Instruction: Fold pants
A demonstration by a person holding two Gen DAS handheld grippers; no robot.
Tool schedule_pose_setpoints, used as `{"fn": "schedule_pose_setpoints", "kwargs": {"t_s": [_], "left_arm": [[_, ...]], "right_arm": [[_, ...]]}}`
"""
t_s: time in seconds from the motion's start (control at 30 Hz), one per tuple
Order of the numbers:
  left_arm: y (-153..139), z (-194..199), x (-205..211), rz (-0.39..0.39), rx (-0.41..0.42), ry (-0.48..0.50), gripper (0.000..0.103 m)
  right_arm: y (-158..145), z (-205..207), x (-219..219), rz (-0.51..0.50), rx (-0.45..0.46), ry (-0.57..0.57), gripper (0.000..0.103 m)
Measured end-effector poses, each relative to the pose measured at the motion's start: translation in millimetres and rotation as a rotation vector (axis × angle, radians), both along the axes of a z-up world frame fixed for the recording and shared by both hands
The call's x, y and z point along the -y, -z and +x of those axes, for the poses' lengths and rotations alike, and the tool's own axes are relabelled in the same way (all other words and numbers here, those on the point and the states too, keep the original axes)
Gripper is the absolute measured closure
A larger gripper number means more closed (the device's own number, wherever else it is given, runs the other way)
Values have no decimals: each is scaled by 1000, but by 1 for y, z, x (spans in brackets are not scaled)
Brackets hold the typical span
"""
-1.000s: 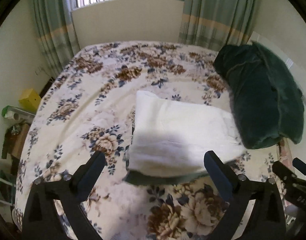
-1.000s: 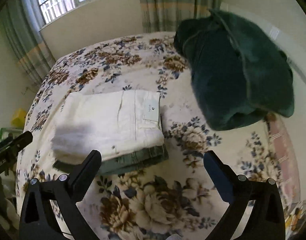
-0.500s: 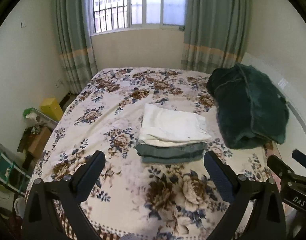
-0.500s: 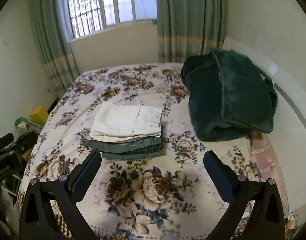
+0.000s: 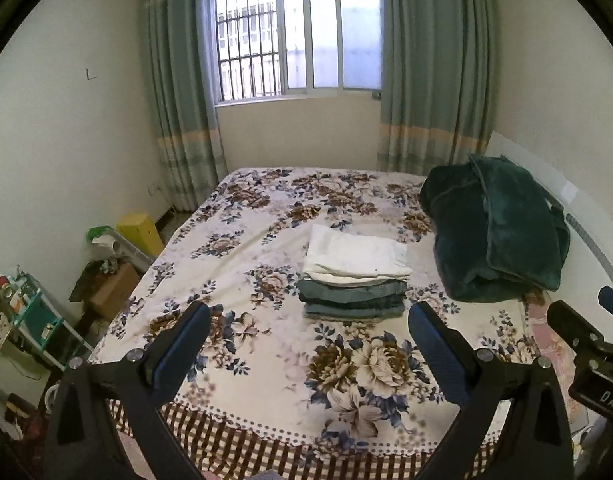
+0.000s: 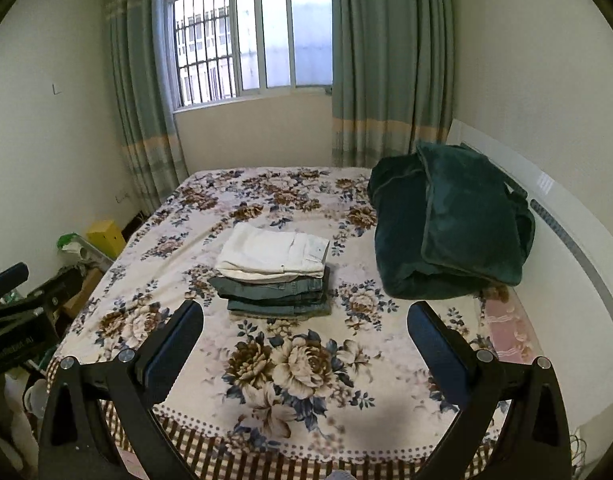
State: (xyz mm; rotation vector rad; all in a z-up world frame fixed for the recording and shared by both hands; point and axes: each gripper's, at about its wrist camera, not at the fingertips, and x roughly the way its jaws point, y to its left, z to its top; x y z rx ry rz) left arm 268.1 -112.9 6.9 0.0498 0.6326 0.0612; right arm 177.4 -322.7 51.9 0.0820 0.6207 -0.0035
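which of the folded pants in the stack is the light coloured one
The white pants, the top layer of the stack. They are the only pale pair; the folded pairs beneath are grey-green denim, resting on the floral bedspread.

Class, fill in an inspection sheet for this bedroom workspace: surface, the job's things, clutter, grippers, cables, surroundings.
Surface: bed under a floral sheet, checked hem at the near edge.
Job's things: folded white pants lie on top of folded grey-green pants, one stack mid-bed.
Clutter: dark green blanket heaped by the headboard.
Grippers: left gripper and right gripper both open, holding nothing, short of the stack.
Cables: nothing seen.
Surroundings: barred window, green curtains, yellow box on the floor.
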Motion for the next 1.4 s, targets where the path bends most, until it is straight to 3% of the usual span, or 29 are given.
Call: {"fn": "schedule_pose_setpoints", "kwargs": {"t_s": [0.43, 1.4], "left_arm": [[-34, -55, -3, -11, 48, 40, 0], [-47, -92, -6, -7, 77, 15, 0]], "right_arm": [[-56, -78, -3, -21, 79, 19, 0], [-67, -101, -11, -20, 99, -19, 0]]}}
